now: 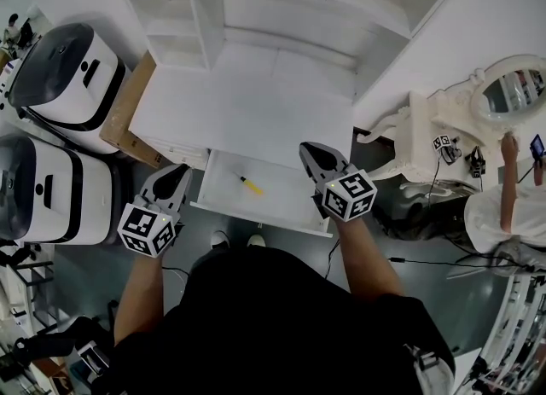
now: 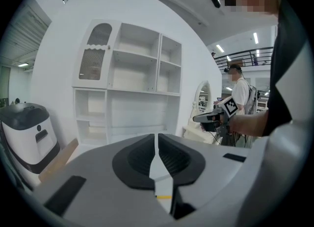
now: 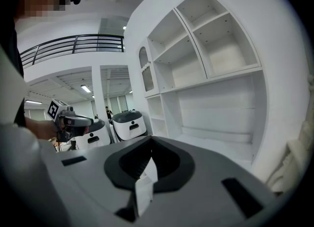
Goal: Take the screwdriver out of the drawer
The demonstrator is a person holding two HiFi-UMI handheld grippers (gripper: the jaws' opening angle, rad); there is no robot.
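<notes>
Screwdriver lies in the open drawer — clear of its edges; left claw and right claw closed, empty.

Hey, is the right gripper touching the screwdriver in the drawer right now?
Apart. In the head view the screwdriver lies in the drawer, with bare drawer floor between it and the right gripper.

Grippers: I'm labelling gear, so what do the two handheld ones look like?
The left gripper and right gripper are grey with dark, tapering jaws, each carrying a white cube of black square markers. The person wears a black short-sleeved top.
</notes>
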